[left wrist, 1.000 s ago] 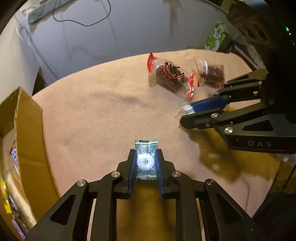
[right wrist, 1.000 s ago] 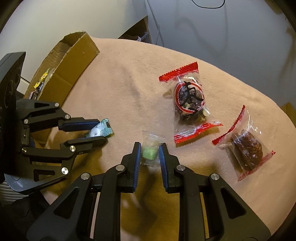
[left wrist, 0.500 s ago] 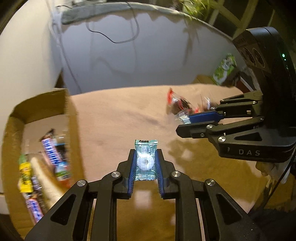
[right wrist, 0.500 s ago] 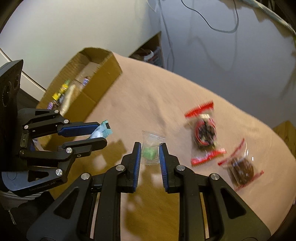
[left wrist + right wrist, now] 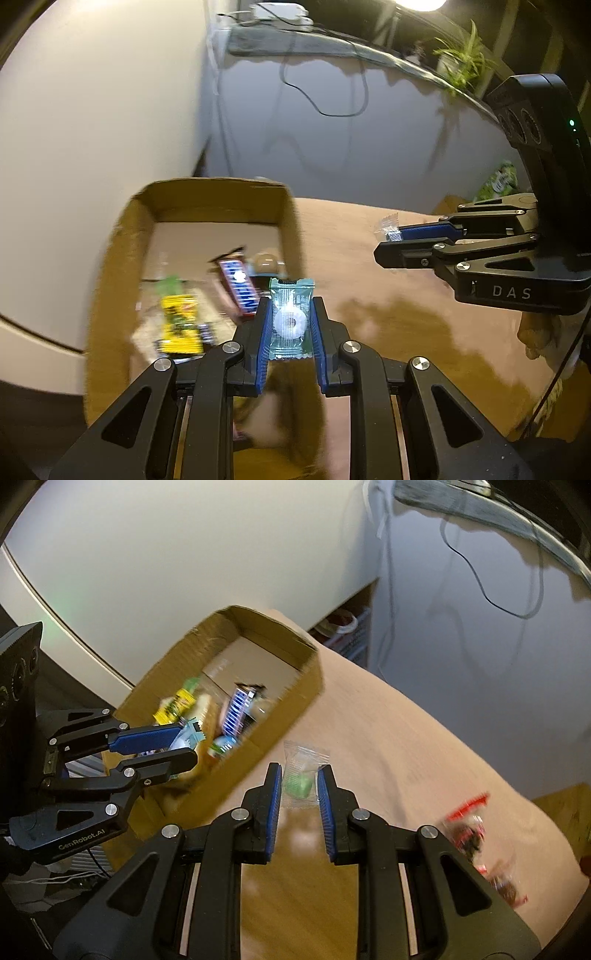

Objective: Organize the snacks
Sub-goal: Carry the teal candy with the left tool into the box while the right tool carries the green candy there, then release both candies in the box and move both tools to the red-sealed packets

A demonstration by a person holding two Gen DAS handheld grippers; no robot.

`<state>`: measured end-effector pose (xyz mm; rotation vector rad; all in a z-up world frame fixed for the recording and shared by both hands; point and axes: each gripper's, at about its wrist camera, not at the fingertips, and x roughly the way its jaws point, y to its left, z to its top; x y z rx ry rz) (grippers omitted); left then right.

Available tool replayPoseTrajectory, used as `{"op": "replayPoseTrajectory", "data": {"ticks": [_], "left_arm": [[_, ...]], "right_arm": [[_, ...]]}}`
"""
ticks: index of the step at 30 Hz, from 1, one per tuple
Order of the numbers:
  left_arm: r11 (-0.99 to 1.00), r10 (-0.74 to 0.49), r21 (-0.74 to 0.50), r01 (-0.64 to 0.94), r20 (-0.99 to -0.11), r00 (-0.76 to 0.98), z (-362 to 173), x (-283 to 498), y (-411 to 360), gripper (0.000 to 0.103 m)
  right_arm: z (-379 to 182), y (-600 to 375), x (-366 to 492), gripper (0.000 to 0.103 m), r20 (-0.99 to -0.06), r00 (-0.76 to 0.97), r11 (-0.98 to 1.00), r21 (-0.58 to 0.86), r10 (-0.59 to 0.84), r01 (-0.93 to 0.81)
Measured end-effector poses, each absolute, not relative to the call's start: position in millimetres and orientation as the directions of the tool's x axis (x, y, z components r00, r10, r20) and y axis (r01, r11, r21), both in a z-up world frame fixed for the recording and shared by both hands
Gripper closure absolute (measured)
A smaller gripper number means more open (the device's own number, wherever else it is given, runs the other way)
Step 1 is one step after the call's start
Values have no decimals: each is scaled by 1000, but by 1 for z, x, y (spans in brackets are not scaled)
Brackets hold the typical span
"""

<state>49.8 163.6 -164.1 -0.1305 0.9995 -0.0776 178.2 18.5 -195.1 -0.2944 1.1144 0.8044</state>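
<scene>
The left gripper (image 5: 291, 325) pinches a small teal see-through packet with a white ring candy (image 5: 291, 320) inside. The right gripper (image 5: 299, 786) squeezes a clear little packet with a green candy (image 5: 300, 780). Both hang in the air by the open brown cardboard box (image 5: 110, 266), which has snack bars in it (a yellow one (image 5: 179, 325) and a blue one (image 5: 240, 288)). The box sits at the edge of a soft tan blanket (image 5: 399, 738). Two red-edged snack bags (image 5: 476, 845), blurry, lie far off on it.
</scene>
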Motion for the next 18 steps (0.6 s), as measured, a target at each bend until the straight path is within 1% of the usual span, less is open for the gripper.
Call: {"op": "replayPoseTrajectory", "data": {"ticks": [4,5,10,18], "left_arm": [[990,-96,-138,-35,-831,548,-164,43,180,84],[990,-92,-137,-41,-832,548,-164,49,173,84],[987,-68,-134,-83,-836,545,-168,55,184,84],[987,-50,-124,-103,-843,536,-176,56,195,84]], "right_arm": [[-195,45,180,82,-880,183,670,185,439,-719],[-195,51,180,82,-879,180,666,186,441,-722],[-200,78,178,82,-880,160,648,195,448,-736],[-214,105,180,82,-892,133,640,199,432,-742]]}}
